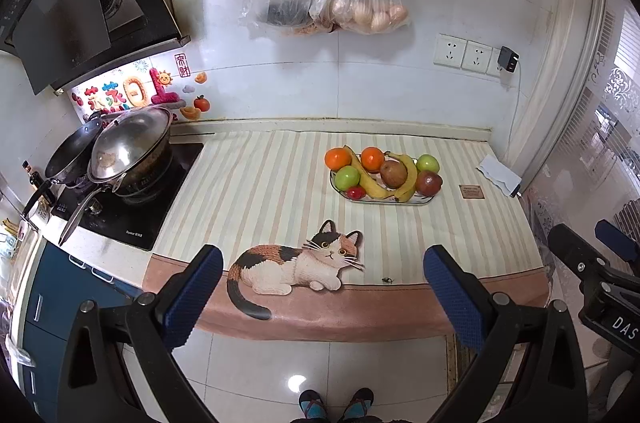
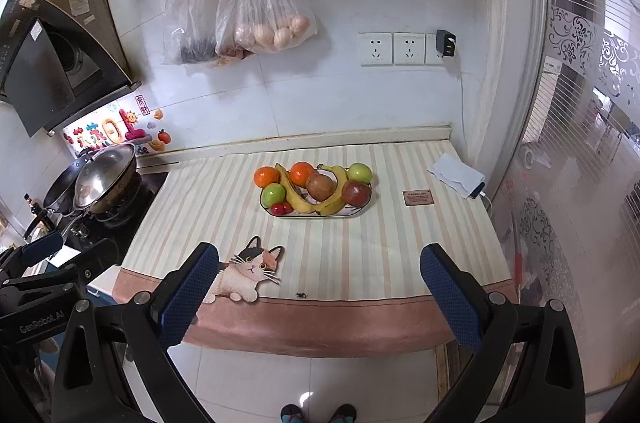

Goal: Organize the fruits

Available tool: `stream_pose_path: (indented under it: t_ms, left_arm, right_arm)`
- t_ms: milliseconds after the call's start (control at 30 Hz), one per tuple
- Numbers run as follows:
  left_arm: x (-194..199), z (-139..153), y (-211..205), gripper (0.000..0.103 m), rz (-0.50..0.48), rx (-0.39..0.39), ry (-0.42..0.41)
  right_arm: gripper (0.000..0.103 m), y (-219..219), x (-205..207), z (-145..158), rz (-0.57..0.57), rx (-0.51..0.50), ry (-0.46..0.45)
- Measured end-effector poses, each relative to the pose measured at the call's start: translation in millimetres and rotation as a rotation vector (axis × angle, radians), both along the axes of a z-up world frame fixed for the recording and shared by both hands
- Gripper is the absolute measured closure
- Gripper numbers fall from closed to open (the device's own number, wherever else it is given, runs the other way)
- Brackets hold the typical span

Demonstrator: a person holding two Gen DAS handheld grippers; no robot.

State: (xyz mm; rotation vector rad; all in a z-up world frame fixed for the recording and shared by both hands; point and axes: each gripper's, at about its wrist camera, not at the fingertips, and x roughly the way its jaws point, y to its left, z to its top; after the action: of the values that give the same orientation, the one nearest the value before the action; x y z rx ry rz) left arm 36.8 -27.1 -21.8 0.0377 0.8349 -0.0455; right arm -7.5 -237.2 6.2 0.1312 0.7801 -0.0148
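Both my left gripper [image 1: 323, 293] and right gripper [image 2: 320, 293] hang spread and empty, well short of the fruit plate [image 2: 316, 215] ahead, my right slightly nearer.

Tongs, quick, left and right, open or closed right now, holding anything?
Left tongs: open, holding nothing, short of the fruit tray.
Right tongs: open, holding nothing.
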Motion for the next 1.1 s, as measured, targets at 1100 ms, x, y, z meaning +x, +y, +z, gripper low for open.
stream_pose_path:
  t_ms: [1100]
  left_arm:
    - [-1.3,4.1,-3.5,0.0,-0.025,-0.002,-0.006]
  right_arm:
    - [0.0,1.4,-8.0,1.6,0.0,-0.011,-0.006]
